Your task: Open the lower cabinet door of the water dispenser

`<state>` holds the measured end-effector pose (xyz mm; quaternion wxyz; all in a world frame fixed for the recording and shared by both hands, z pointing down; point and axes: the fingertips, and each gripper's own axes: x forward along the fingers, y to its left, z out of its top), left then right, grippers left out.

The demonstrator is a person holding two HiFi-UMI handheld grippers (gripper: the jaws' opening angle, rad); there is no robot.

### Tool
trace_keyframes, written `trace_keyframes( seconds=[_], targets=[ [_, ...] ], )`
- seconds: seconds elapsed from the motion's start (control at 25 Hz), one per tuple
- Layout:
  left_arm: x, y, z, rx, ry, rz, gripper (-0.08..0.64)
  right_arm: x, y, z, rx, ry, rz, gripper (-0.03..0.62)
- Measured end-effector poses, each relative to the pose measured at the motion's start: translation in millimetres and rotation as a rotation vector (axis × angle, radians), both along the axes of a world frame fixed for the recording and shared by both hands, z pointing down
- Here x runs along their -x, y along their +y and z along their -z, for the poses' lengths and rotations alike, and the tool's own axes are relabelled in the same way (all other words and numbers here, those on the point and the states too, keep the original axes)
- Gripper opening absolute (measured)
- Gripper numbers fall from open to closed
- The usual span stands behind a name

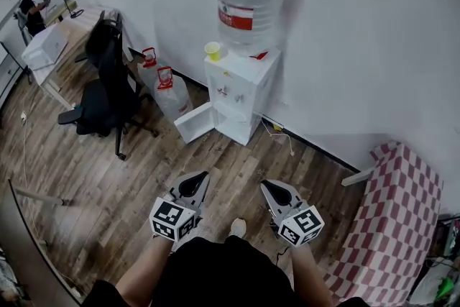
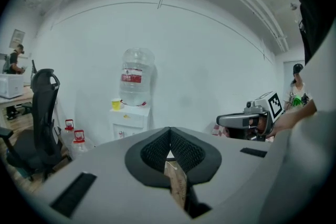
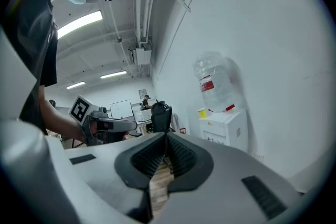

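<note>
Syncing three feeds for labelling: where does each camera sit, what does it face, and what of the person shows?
Head view: on the person's head, facing steeply down at floor and water dispenser; shows left gripper, right gripper, forearms, torso.
Left gripper view: on the left gripper, facing along its shut jaws toward the dispenser; right hand at right.
Right gripper view: on the right gripper, along its shut jaws, dispenser at right; left arm and torso at left.
Shared: all three show the dispenser; each gripper view, the other gripper.

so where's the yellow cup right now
In the head view the yellow cup sits on top of the white water dispenser, at its left corner, just left of the big water bottle.
</note>
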<state>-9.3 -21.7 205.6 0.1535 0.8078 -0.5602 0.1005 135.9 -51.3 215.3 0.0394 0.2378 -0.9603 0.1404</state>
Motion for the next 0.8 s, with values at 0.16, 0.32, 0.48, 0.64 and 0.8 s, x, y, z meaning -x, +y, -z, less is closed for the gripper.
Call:
trace_keyframes(
  seconds=[0.16, 0.32, 0.48, 0.64, 0.8],
  targets=[
    [3, 14, 13, -0.037, -0.009, -0.025, 0.014, 2, 18, 2, 0.0, 0.006, -0.031, 0.031],
    [22, 45, 16, -0.052, -0.006, -0.015, 0.014, 14, 47, 2, -0.013, 0.019, -0.035, 0.031],
    [49, 80, 15, -0.052, 0.005, 0.009, 0.014, 22, 79, 3, -0.006, 0.015, -0.081, 0.031],
    [71, 125, 11, -0.056, 0.012, 0.014, 0.014, 32, 121, 0, 0.015, 0.005, -0.122, 0.031],
    [90, 173, 7, -0.049, 0.011, -0.014, 0.014, 50, 173, -3, 0.033, 0.008, -0.155, 0.031]
  ],
)
